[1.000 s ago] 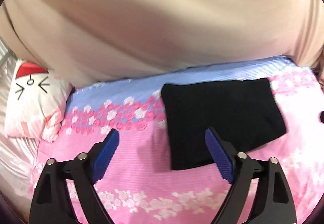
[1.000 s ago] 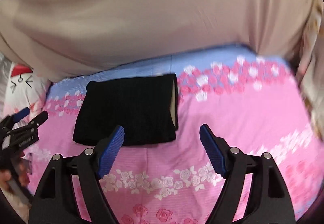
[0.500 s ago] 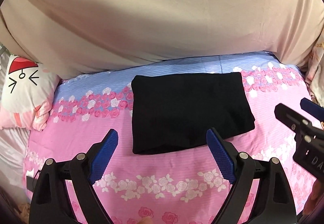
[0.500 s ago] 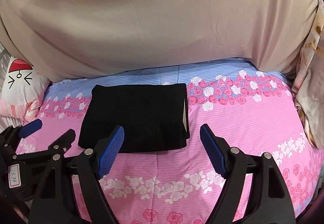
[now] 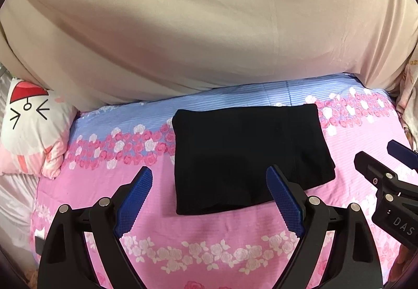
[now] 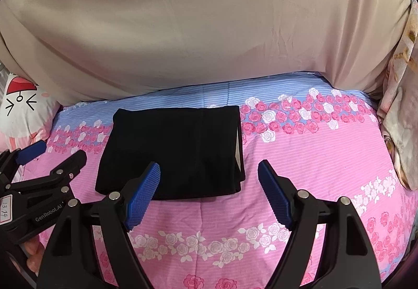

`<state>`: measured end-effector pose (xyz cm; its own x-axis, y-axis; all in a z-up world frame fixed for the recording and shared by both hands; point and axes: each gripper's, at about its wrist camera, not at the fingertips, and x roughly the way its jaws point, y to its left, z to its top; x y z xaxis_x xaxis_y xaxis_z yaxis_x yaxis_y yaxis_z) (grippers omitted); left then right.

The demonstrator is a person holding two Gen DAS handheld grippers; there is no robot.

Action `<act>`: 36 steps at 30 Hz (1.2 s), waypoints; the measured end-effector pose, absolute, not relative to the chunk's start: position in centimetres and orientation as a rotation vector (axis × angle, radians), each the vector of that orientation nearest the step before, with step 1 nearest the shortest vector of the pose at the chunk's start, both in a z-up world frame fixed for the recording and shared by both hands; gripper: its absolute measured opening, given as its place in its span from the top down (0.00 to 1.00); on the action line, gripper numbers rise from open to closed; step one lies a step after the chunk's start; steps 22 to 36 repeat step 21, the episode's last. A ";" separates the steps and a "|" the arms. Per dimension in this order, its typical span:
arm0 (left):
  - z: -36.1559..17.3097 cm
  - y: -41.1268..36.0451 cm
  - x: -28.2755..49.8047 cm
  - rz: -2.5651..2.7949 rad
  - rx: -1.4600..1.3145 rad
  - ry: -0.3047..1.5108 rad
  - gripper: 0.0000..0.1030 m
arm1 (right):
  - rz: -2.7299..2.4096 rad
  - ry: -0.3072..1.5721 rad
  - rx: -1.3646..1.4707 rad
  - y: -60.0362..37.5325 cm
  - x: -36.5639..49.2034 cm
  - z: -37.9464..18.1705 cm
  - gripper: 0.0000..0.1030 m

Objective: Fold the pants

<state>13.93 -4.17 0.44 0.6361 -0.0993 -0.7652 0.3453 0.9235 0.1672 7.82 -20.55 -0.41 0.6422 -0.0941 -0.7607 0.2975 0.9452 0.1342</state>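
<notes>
Black pants point(image 5: 248, 155) lie folded into compact rectangle on floral bedsheet point(image 5: 209, 226), near beige headboard cover point(image 5: 209, 27). Left gripper point(image 5: 209, 200) and right gripper point(image 6: 209, 192) both wide, empty, hovering clear: fold looks finished, 2 tools off cloth.

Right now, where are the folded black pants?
The folded black pants lie flat on the floral bedsheet, left of centre in the right wrist view, near the beige cover.
</notes>
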 end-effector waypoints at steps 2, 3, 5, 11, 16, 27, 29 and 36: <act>0.4 -4.1 14.1 -0.245 0.314 0.840 0.16 | -0.228 0.849 0.259 -20.6 7.8 -0.5 0.27; 0.4 -4.1 14.1 -0.236 0.311 0.838 0.16 | -0.231 0.850 0.259 -20.6 7.8 -0.6 0.27; 0.3 -3.8 14.3 -0.207 0.300 0.831 0.16 | -0.232 0.853 0.260 -20.7 7.7 -0.7 0.27; 0.0 -3.3 14.4 -0.193 0.280 0.818 0.16 | -0.236 0.864 0.261 -20.6 7.4 -1.0 0.27; 0.0 -3.5 14.1 -0.230 0.290 0.851 0.16 | -0.235 0.871 0.258 -20.3 6.9 -1.1 0.27; -0.2 -3.6 13.3 -0.259 0.288 0.863 0.16 | -0.245 0.869 0.261 -20.3 6.2 -0.9 0.27; -0.2 -3.6 13.3 -0.259 0.288 0.863 0.16 | -0.245 0.869 0.261 -20.3 6.2 -0.9 0.27; -0.2 -3.6 13.3 -0.259 0.288 0.863 0.16 | -0.245 0.869 0.261 -20.3 6.2 -0.9 0.27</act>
